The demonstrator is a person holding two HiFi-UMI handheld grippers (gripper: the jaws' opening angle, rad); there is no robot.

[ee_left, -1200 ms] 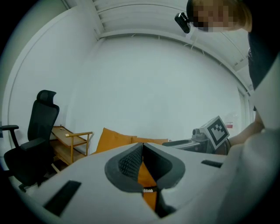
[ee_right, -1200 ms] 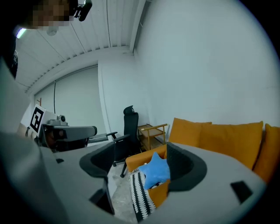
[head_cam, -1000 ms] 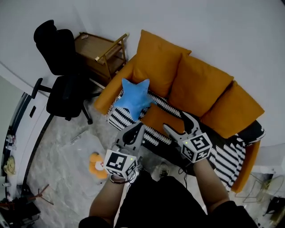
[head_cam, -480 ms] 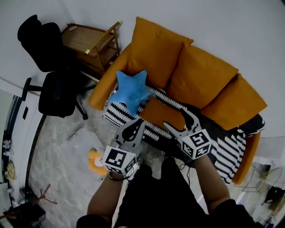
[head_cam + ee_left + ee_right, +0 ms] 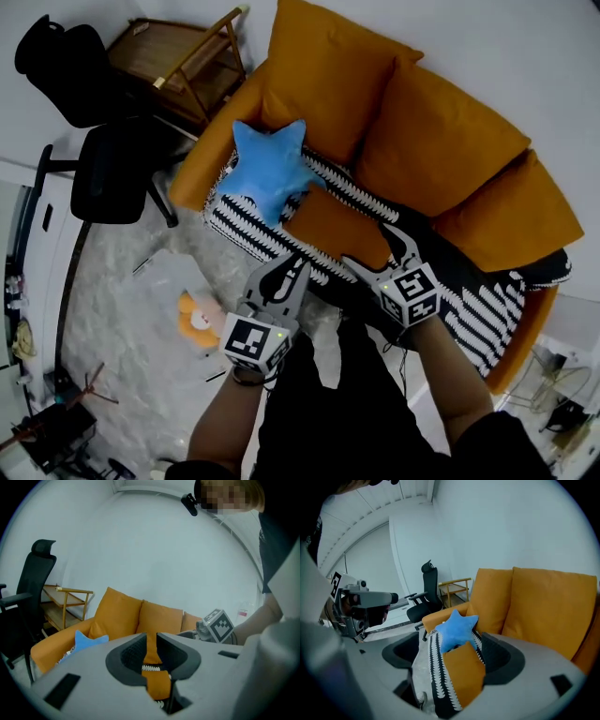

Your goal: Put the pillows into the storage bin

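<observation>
A blue star pillow [image 5: 270,173] lies on the sofa's left end, on a black-and-white patterned throw [image 5: 246,228]. A flat orange cushion [image 5: 333,230] rests on the throw beside it. My left gripper [image 5: 289,272] hovers at the sofa's front edge, below the star; its jaws have just been opening to a narrow slit with nothing in it. My right gripper [image 5: 373,251] stands wide open and empty just right of the orange cushion, its jaws having just been opening too. The right gripper view shows the star [image 5: 457,627] and the cushion [image 5: 464,672] ahead of that gripper [image 5: 450,656].
Three big orange back cushions [image 5: 323,75] line the sofa. A black office chair [image 5: 103,159] and a wooden trolley [image 5: 183,61] stand to its left. An orange plush toy [image 5: 197,323] lies on the marble floor near my left arm.
Both grippers have sunk towards the sofa's front edge. The left jaws, shut before, show a narrow gap now. The sofa has shifted up and left in the head view.
</observation>
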